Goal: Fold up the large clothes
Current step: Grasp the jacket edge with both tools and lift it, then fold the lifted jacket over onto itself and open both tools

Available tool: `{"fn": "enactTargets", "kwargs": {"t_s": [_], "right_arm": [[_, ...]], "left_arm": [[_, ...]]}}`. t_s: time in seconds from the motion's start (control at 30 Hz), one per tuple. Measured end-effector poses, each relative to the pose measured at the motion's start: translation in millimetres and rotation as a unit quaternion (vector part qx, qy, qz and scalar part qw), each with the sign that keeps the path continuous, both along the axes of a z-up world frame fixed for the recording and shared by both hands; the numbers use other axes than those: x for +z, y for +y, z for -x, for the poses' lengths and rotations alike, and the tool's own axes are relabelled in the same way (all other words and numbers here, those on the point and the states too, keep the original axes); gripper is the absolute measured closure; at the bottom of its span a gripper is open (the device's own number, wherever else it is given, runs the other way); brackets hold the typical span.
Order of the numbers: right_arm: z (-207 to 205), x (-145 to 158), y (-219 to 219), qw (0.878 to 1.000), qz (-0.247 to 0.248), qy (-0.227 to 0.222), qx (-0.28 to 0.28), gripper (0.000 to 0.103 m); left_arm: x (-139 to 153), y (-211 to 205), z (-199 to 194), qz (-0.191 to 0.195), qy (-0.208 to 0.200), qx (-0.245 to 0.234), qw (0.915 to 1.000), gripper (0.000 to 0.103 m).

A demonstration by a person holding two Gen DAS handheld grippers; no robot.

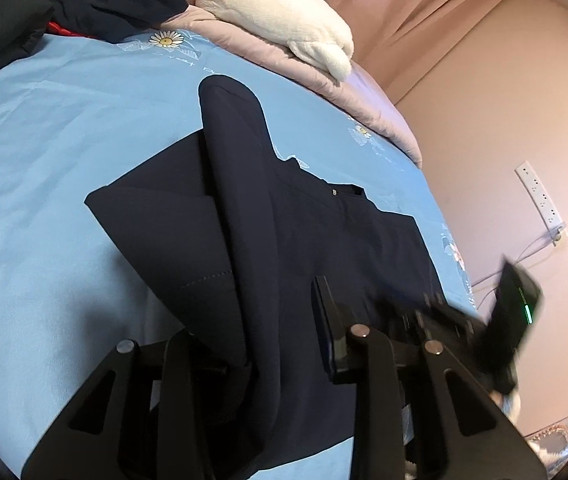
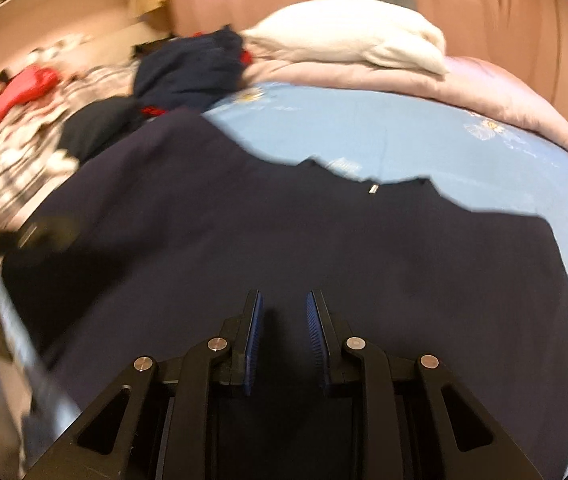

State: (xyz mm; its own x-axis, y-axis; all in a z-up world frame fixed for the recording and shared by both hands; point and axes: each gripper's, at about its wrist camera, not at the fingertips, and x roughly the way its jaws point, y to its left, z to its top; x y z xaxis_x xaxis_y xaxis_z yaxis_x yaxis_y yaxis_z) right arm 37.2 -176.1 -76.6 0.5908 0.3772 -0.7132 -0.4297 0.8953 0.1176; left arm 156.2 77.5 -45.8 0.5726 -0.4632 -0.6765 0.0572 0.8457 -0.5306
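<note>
Bedsheet (image 1: 63,128): blue, daisy print
Pillow (image 1: 271,12): white, on pink quilt (image 1: 368,104)
Power strip (image 1: 540,200): on floor, right

Both views look forward and steeply down along their own tongs onto a bed with a light blue sheet (image 1: 63,140). The left wrist view rides close above a dark navy garment (image 1: 251,240), facing toward the white pillow (image 1: 275,16) and pink wall, with the other tongs (image 1: 464,320) blurred at its right edge. The right wrist view sits just over the same garment (image 2: 284,240), its own tongs (image 2: 281,320) low in frame. Both share the garment's collar, the pillow (image 2: 348,32), the pink quilt (image 1: 344,92) and the dark clothes pile (image 2: 191,68)
</note>
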Motion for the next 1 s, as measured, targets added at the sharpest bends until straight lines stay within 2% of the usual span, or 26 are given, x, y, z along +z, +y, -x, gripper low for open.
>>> {"fn": "enactTargets", "kwargs": {"t_s": [0.13, 0.23, 0.3, 0.4, 0.47, 0.57, 0.73, 0.83, 1.0], "right_arm": [[31, -22, 9, 0.998, 0.049, 0.002, 0.026, 0.077], [33, -42, 16, 0.997, 0.073, 0.002, 0.028, 0.076], [30, -47, 19, 0.997, 0.072, -0.011, 0.025, 0.076], [24, -45, 16, 0.998, 0.055, -0.005, 0.020, 0.076], [23, -44, 9, 0.999, 0.028, 0.005, 0.017, 0.076], [27, -37, -12, 0.998, -0.048, 0.027, 0.007, 0.076], [31, -24, -42, 0.995, -0.098, 0.011, -0.023, 0.076], [29, -19, -72, 0.988, -0.148, 0.009, -0.047, 0.076], [28, -28, -118, 0.970, -0.218, 0.030, -0.101, 0.076]], "left_arm": [[3, -6, -1, -0.008, 0.003, 0.007, 0.9999, 0.073], [7, -11, -2, -0.016, 0.008, 0.013, 0.9998, 0.080], [11, -17, -2, -0.020, 0.010, 0.015, 0.9996, 0.080], [21, -32, -1, -0.039, 0.011, 0.015, 0.9991, 0.085], [29, -43, -1, -0.053, 0.005, 0.014, 0.9985, 0.087], [46, -63, 0, -0.076, -0.014, 0.009, 0.9970, 0.086], [63, -95, -7, -0.105, -0.025, 0.002, 0.9941, 0.089], [67, -117, -13, -0.119, -0.029, -0.014, 0.9923, 0.089], [68, -165, -19, -0.137, -0.029, -0.047, 0.9890, 0.089]]}}
